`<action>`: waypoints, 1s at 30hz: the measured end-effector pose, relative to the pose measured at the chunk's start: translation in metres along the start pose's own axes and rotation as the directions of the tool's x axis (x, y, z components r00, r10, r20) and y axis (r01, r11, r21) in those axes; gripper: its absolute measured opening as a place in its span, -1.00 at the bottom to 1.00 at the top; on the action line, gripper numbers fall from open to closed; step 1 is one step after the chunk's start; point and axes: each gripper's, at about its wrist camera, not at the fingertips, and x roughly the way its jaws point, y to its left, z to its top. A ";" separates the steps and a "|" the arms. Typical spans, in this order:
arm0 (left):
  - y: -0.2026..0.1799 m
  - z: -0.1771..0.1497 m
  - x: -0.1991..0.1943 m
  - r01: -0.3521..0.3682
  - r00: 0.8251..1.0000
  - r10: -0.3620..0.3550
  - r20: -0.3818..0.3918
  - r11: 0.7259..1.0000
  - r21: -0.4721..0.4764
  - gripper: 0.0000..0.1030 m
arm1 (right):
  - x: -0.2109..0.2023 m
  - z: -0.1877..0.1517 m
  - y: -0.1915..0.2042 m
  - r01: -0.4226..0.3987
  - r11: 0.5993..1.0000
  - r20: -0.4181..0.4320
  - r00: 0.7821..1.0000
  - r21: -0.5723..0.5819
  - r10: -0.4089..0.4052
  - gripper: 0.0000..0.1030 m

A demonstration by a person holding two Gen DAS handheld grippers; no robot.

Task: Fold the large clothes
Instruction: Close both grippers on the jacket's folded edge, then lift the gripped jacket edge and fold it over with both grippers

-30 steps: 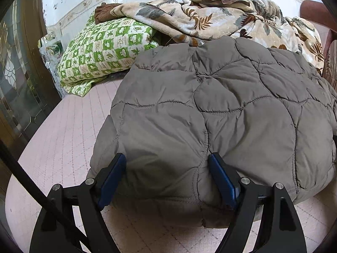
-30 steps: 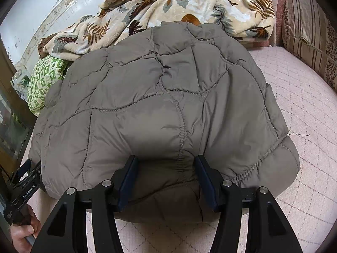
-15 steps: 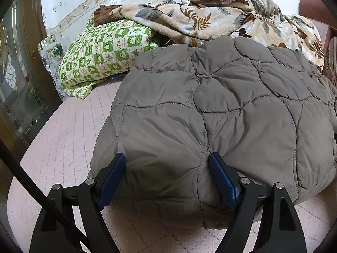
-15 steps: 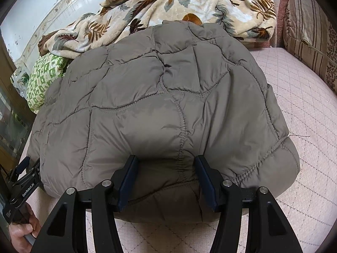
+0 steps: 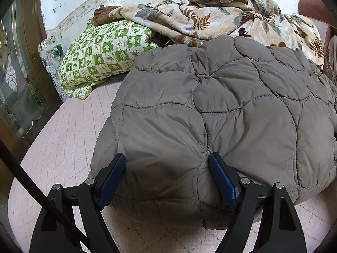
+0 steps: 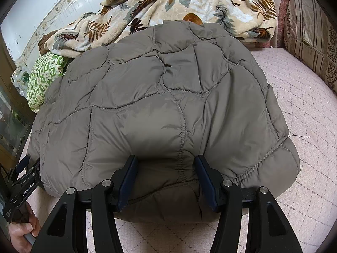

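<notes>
Grey quilted jacket (image 5: 221, 109) lies folded on pink bed cover (image 5: 69, 139). My left gripper (image 5: 167, 175) and right gripper (image 6: 166, 175) each clench puffy near hem. I'd lift both evenly, keep edges aligned, fold away toward floral blanket (image 6: 168, 6).

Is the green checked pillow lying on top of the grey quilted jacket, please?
No. The green checked pillow lies on the bed behind the grey quilted jacket, partly under the leaf-patterned blanket.
</notes>
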 end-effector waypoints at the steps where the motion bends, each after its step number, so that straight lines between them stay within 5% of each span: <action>1: 0.000 0.000 0.000 -0.001 1.000 0.001 0.000 1.000 0.000 0.57 | 0.000 0.000 0.000 0.000 1.000 0.000 1.000 0.000 0.000 0.18; 9: 0.001 0.001 0.000 0.008 1.000 -0.008 -0.008 1.000 -0.007 0.57 | -0.002 -0.002 0.000 -0.007 1.000 0.004 1.000 0.004 0.007 0.18; 17: 0.026 0.011 -0.011 0.066 0.997 -0.069 -0.018 0.991 -0.116 0.57 | -0.032 0.001 -0.019 -0.075 0.993 0.042 0.997 0.087 0.071 0.19; 21: 0.036 0.014 -0.022 0.018 1.000 -0.016 0.016 0.993 -0.115 0.56 | -0.056 0.001 -0.033 -0.036 0.993 0.087 0.996 0.110 0.026 0.20; 30: 0.052 0.007 -0.005 -0.021 0.998 0.012 -0.062 0.988 -0.151 0.57 | -0.078 -0.004 -0.084 0.044 0.970 0.101 0.992 0.239 -0.069 0.20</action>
